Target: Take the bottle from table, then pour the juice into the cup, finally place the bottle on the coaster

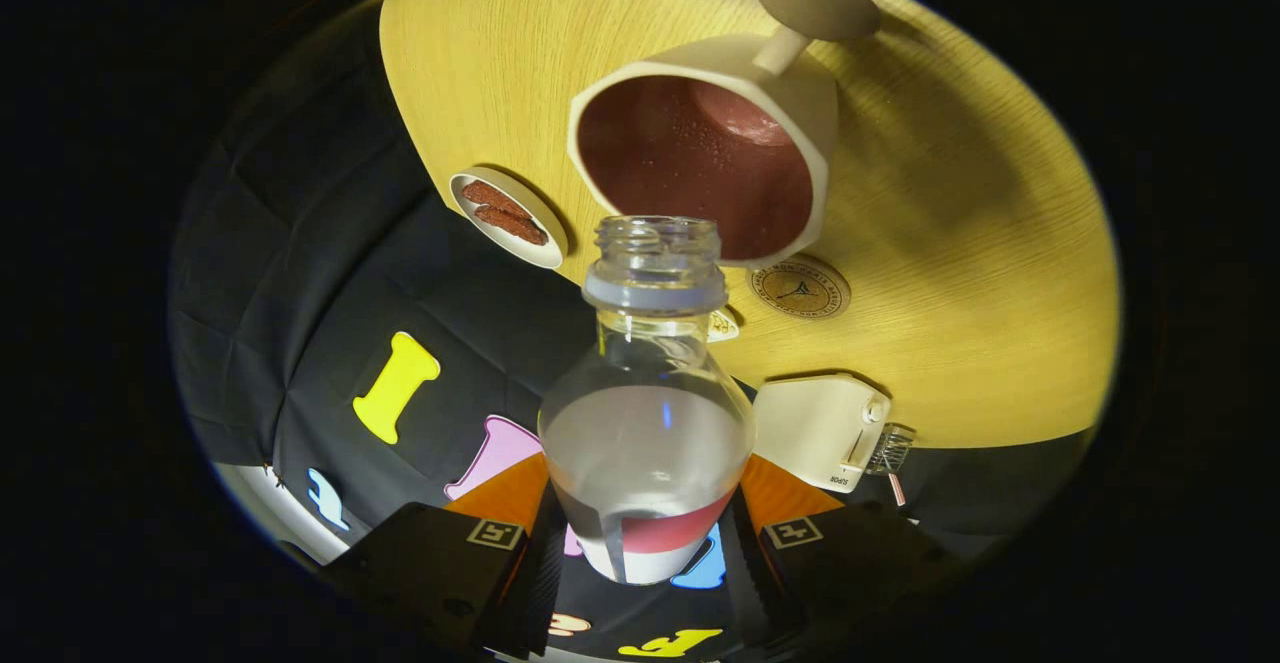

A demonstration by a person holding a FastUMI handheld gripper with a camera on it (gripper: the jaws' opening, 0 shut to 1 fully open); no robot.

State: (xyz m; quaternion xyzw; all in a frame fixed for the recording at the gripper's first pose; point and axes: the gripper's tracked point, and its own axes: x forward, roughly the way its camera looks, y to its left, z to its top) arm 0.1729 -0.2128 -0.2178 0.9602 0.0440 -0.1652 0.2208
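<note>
Between the tool (645, 543) fingers, the bottle (648, 423); appliance (818, 430) reads SUPOR.

A staged booth dressed as a dining spot: black cloth wall (300, 273) at left, light wooden table (960, 243) at upper right carrying a cup (700, 158), snack dish (508, 216), and coaster (799, 288).

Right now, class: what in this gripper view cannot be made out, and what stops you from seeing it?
- Base of the bottle: hidden between the gripper fingers gripping it.
- Bottom of the cup: covered by dark juice.
- Coaster: its near edge is hidden behind the cup, and its printed mark is too small.
- Contents of the small dish: too small to identify.
- White device: purpose unclear.
</note>
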